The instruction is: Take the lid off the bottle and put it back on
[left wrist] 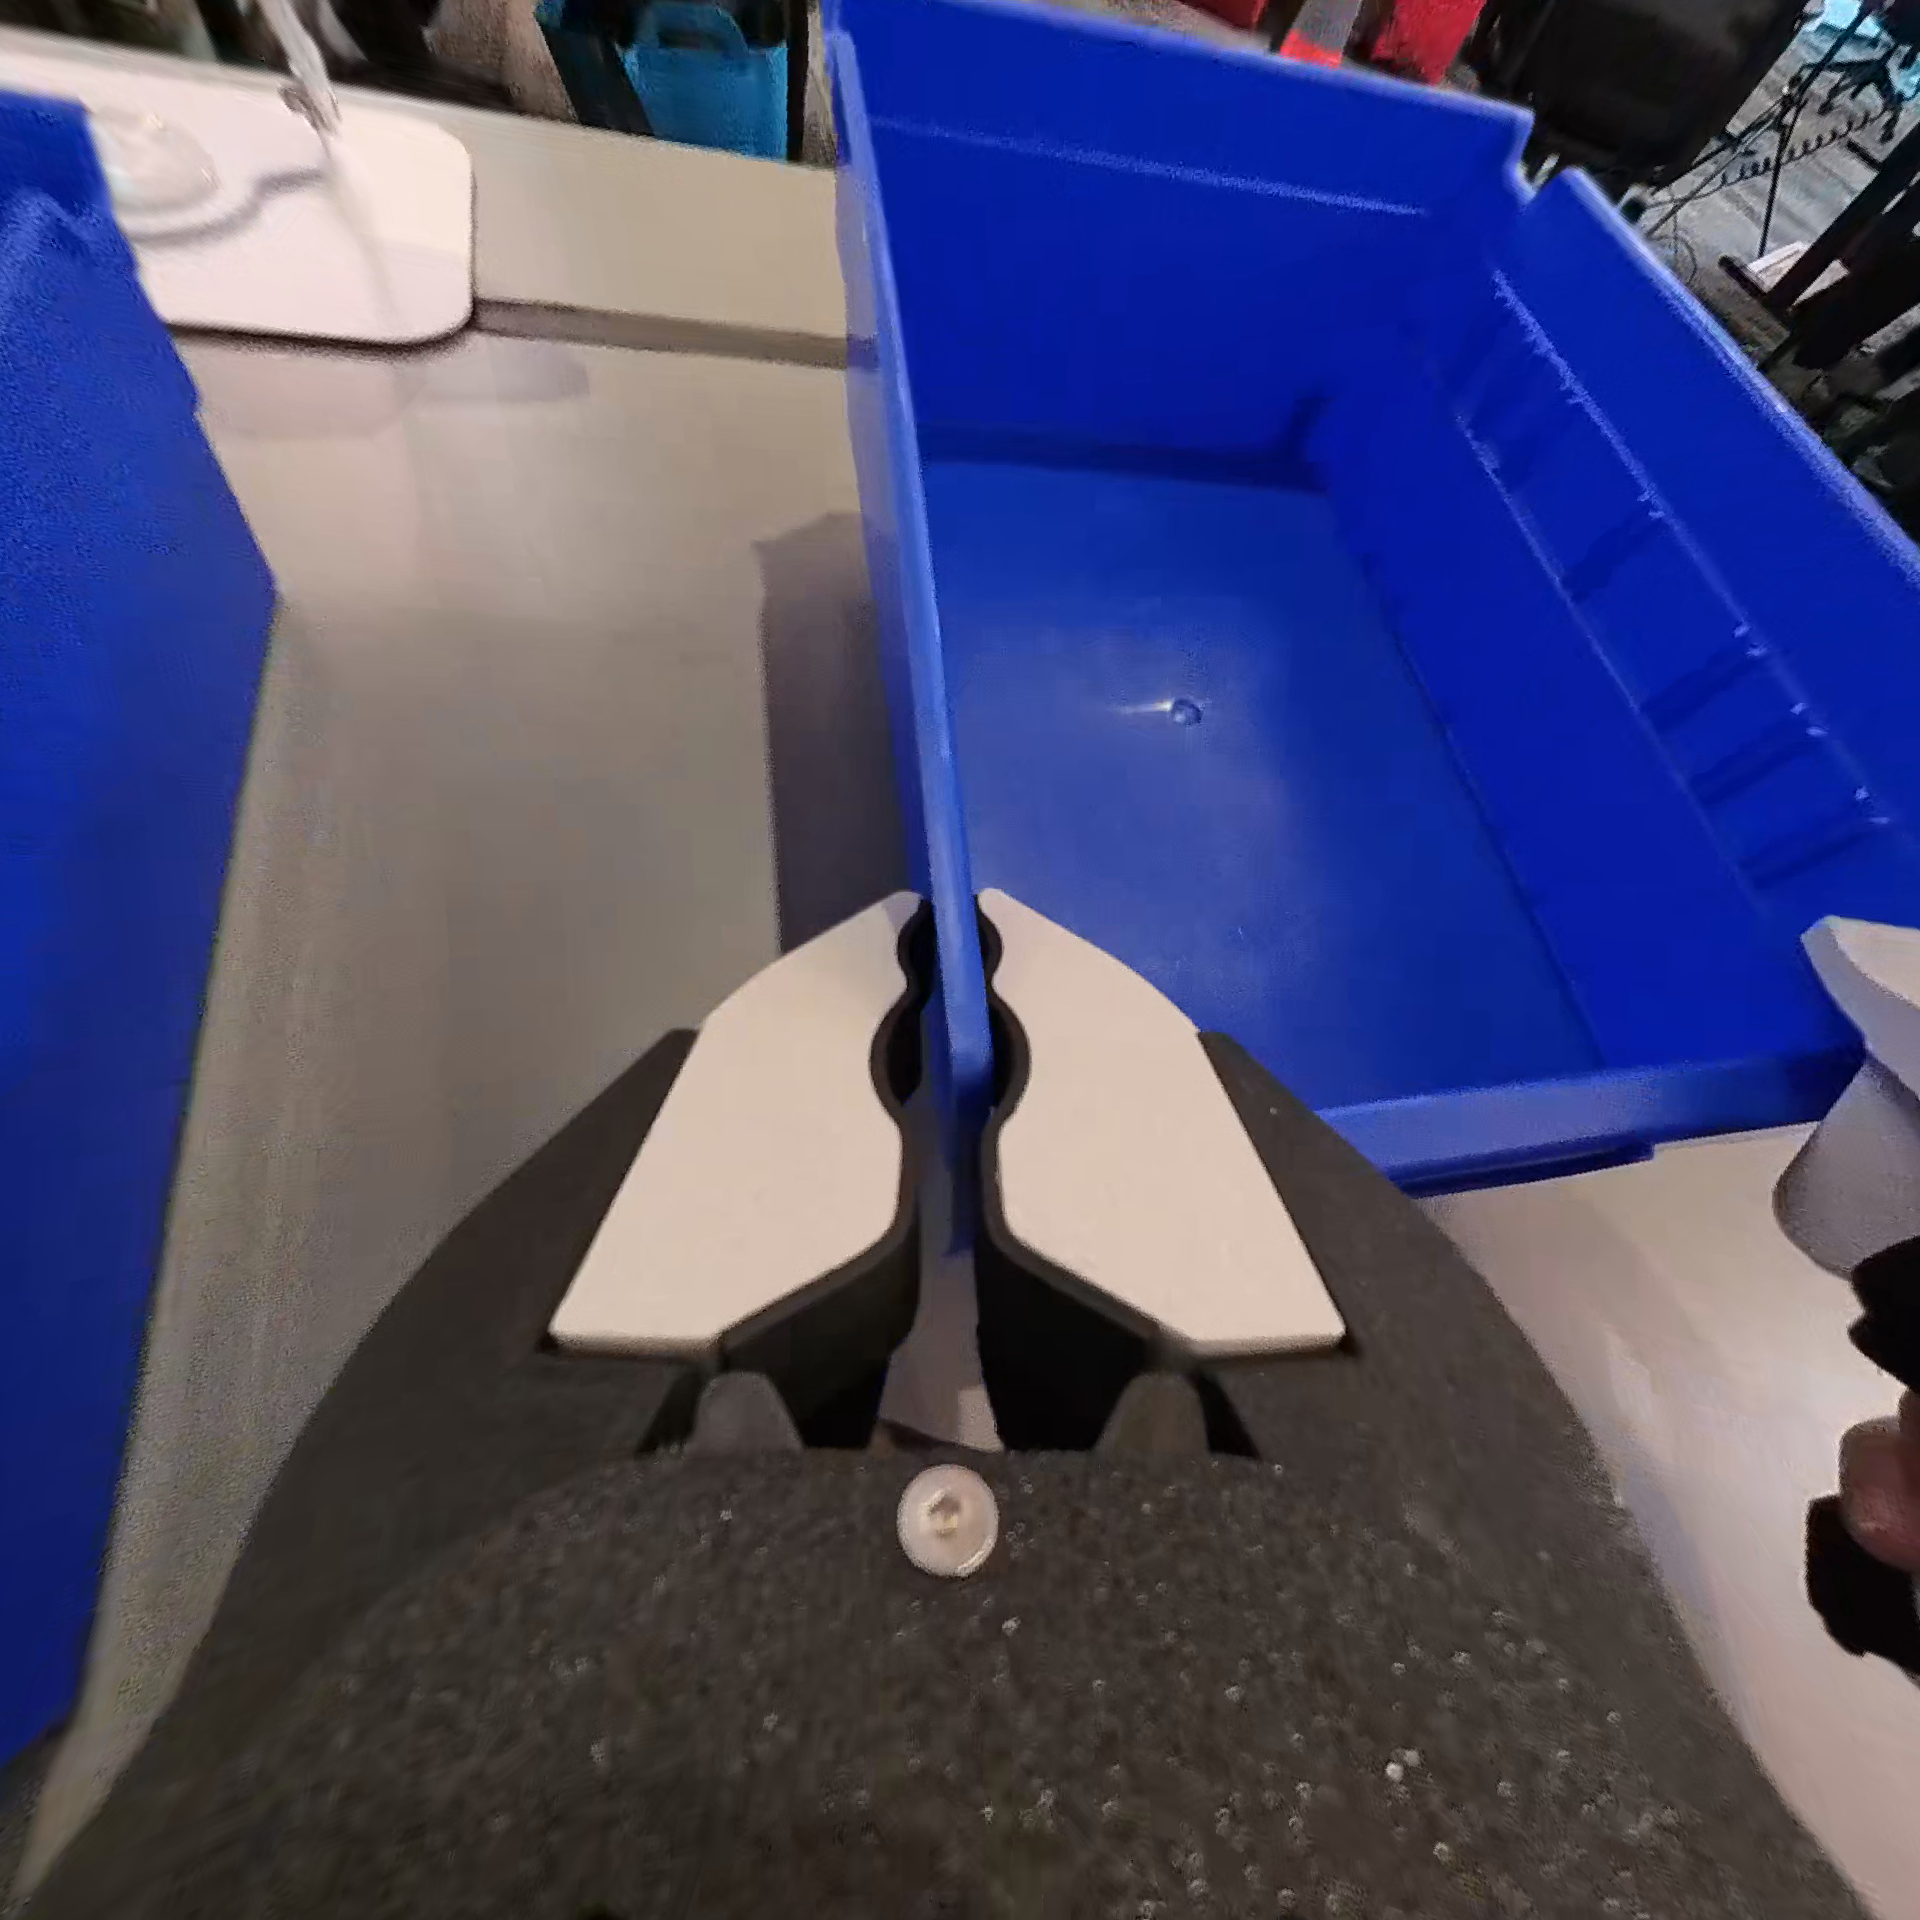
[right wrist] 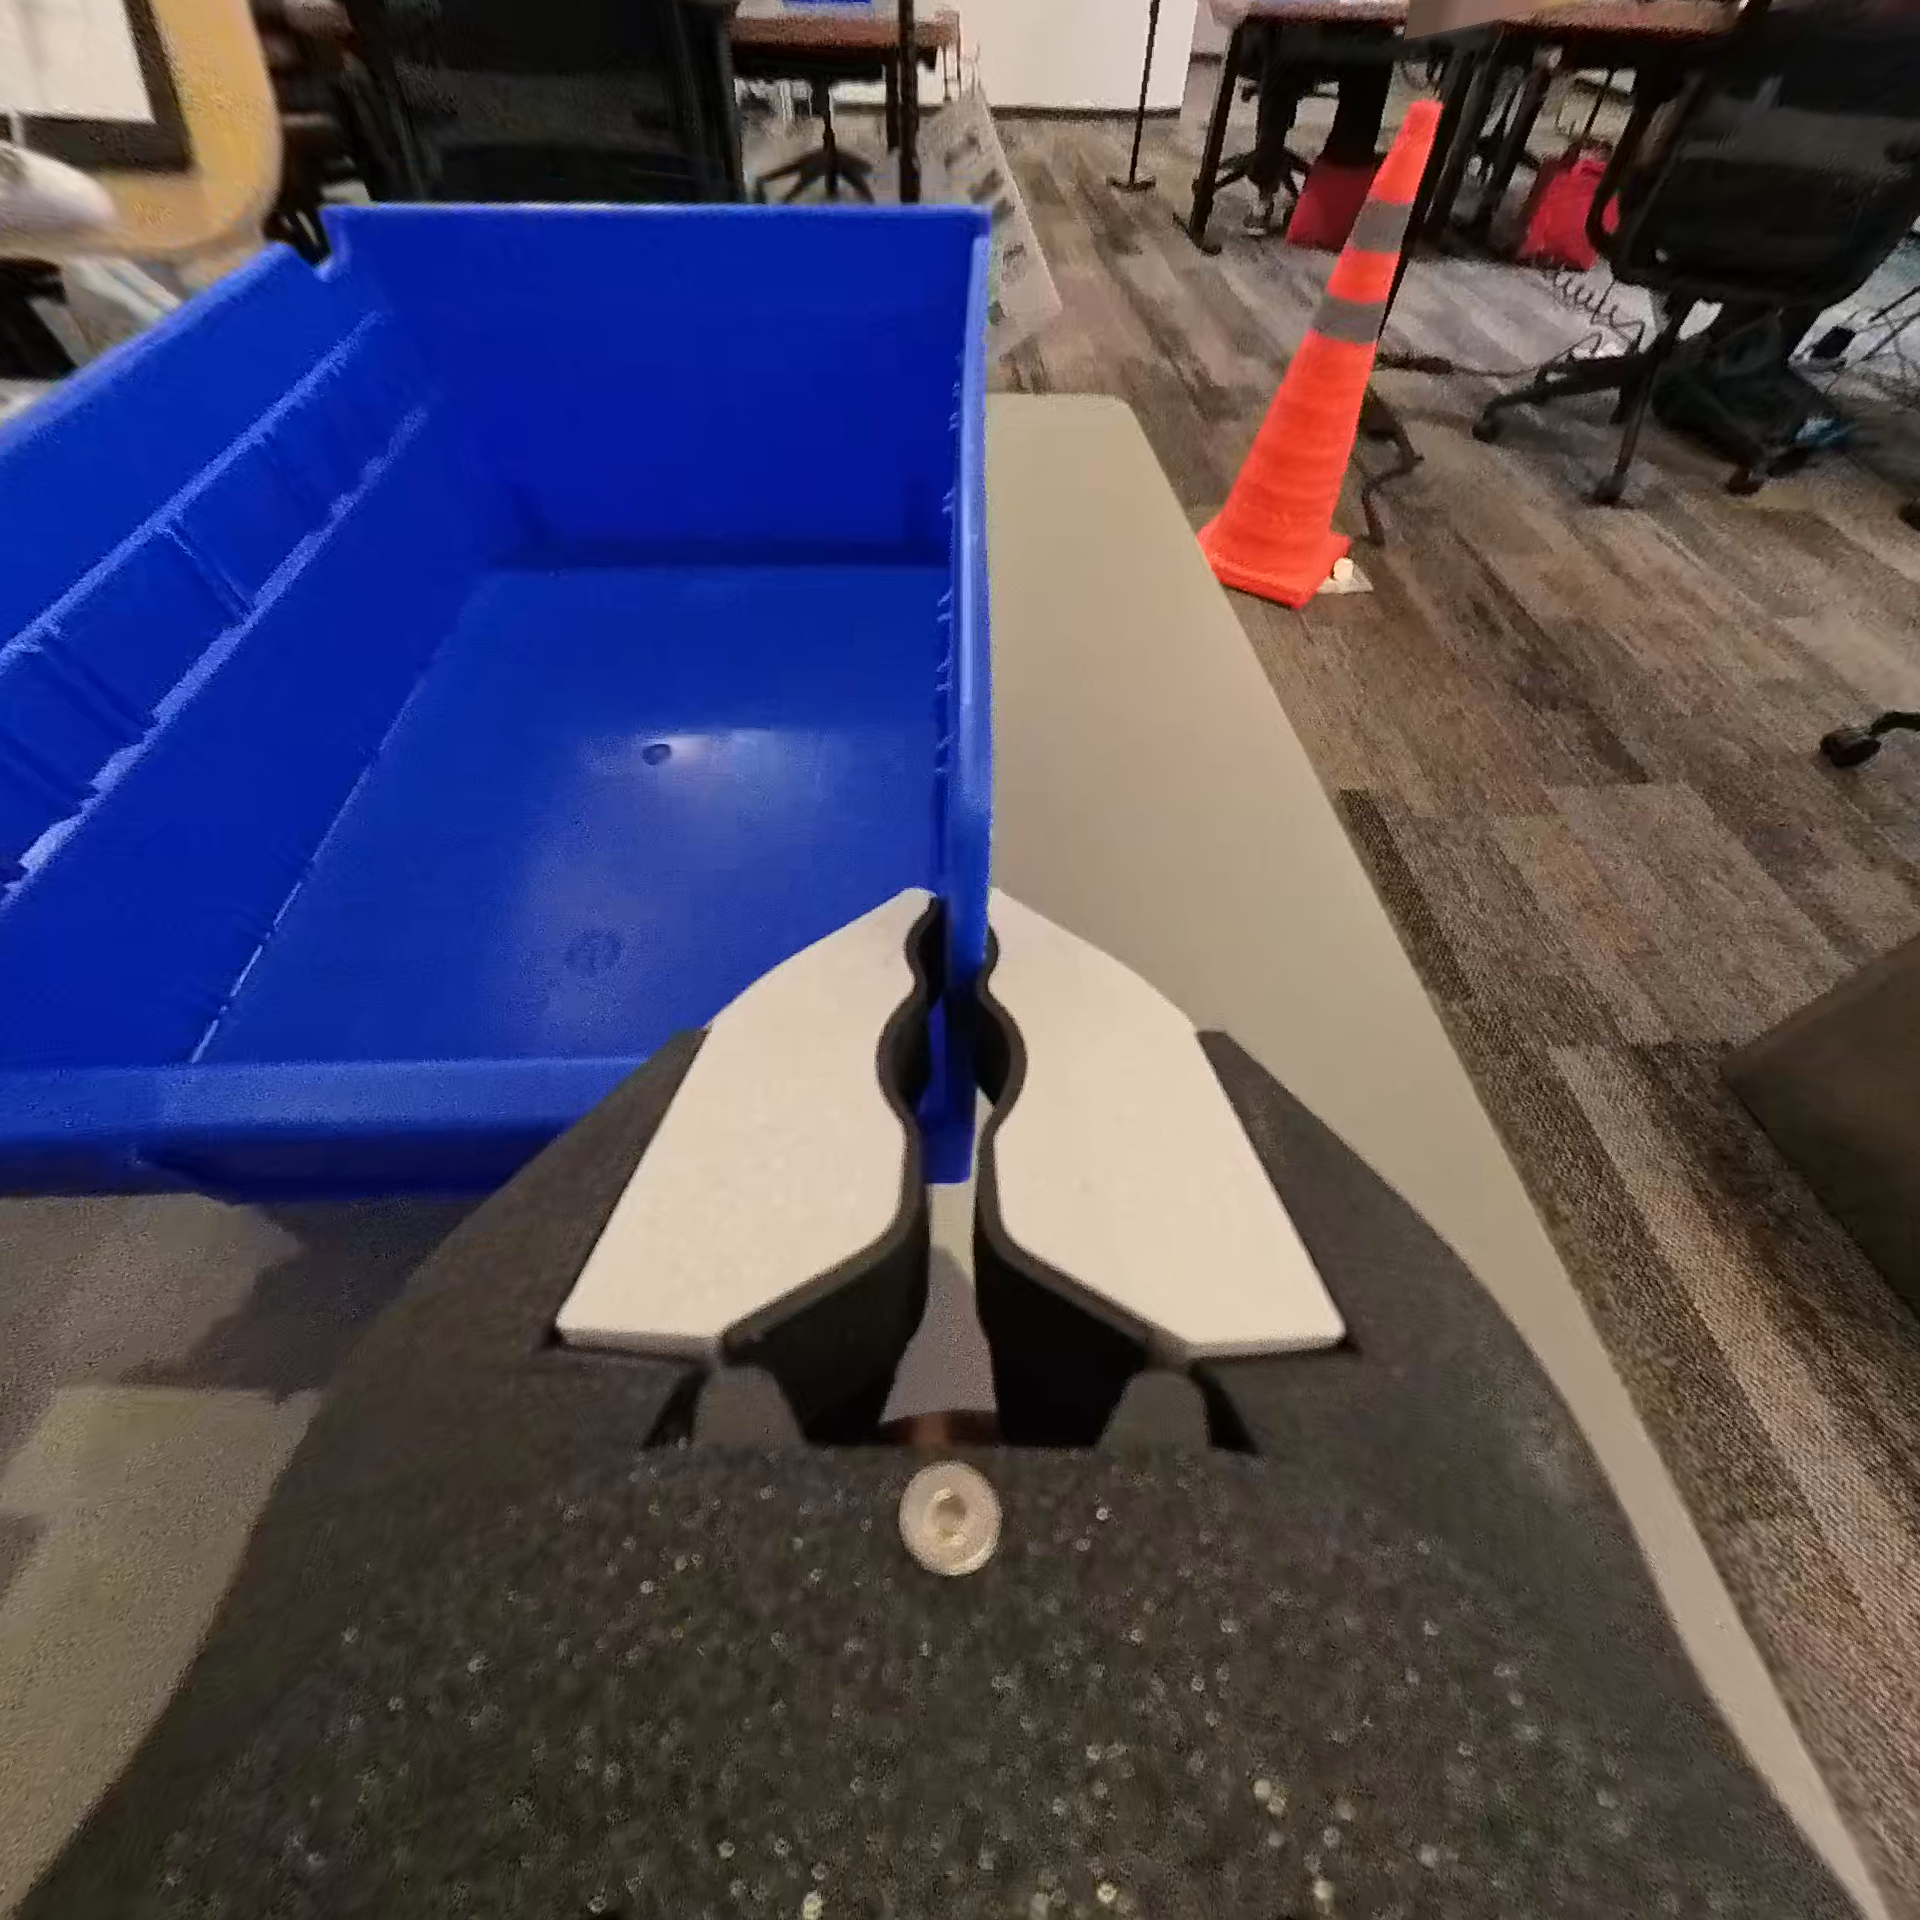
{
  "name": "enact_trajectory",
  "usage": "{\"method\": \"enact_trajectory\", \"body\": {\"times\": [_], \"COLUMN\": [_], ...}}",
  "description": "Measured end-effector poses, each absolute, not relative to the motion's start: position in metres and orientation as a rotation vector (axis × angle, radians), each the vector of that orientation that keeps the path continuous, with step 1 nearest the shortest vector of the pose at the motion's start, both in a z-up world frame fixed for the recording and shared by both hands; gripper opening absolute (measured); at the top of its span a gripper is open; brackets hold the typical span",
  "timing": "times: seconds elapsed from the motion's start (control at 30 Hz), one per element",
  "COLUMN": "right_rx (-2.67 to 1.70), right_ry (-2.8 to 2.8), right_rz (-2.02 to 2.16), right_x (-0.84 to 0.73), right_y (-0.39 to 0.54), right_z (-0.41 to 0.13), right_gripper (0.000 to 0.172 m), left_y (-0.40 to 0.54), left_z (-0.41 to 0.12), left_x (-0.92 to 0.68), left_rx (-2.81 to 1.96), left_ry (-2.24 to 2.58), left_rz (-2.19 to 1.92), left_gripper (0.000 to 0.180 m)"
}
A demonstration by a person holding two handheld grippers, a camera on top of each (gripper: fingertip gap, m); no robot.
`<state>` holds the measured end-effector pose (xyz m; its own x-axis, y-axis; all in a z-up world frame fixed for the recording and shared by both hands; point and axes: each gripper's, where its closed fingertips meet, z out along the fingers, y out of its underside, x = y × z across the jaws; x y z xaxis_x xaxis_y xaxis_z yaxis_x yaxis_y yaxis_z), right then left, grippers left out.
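Note:
No bottle or lid shows in either view. An empty blue plastic bin point(left wrist: 1247, 779) stands on the grey table point(left wrist: 499, 727). My left gripper point(left wrist: 951, 914) is shut on the bin's left side wall point(left wrist: 930, 623), with both pads pressed on the thin rim near the front corner. My right gripper point(right wrist: 961, 914) is shut on the same bin's right side wall point(right wrist: 971, 623), near its front corner. The bin's bare floor point(right wrist: 623, 779) shows in the right wrist view. Part of the right gripper point(left wrist: 1860, 1039) and the hand holding it show at the right edge of the left wrist view.
A second blue bin point(left wrist: 104, 727) stands to the left, with a strip of table between the two. A white flat stand base point(left wrist: 312, 239) lies at the back left. The table's right edge point(right wrist: 1351, 935) drops to the floor, where an orange cone point(right wrist: 1320, 395) and office chairs point(right wrist: 1714, 260) stand.

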<state>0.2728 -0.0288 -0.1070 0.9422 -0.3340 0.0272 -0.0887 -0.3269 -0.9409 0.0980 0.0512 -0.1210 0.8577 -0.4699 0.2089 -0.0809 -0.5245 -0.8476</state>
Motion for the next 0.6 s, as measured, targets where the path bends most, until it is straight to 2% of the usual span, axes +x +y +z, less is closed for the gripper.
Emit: {"method": "enact_trajectory", "body": {"times": [0.3,0.4,0.5,0.6], "right_rx": [-1.941,-1.909,-1.883,-1.843], "right_ry": [0.375,0.436,0.514,0.532], "right_rz": [-0.046,-0.054,-0.046,-0.103], "right_x": [0.29,0.303,0.314,0.32], "right_y": [-0.03,-0.033,-0.037,-0.047], "right_z": [-0.131,-0.128,-0.124,-0.11], "right_gripper": [0.006,0.026,0.038,0.042], "left_y": [0.042,0.03,0.011,-0.008], "left_z": [-0.133,-0.124,-0.095,-0.066], "left_x": [0.116,0.121,0.109,0.071], "left_rx": [-2.058,-2.034,-1.915,-1.85], "left_ry": [0.443,0.494,0.573,0.654], "left_rz": [-0.67,-0.841,-0.94,-0.974], "left_gripper": [0.015,0.025,0.03,0.048]}}
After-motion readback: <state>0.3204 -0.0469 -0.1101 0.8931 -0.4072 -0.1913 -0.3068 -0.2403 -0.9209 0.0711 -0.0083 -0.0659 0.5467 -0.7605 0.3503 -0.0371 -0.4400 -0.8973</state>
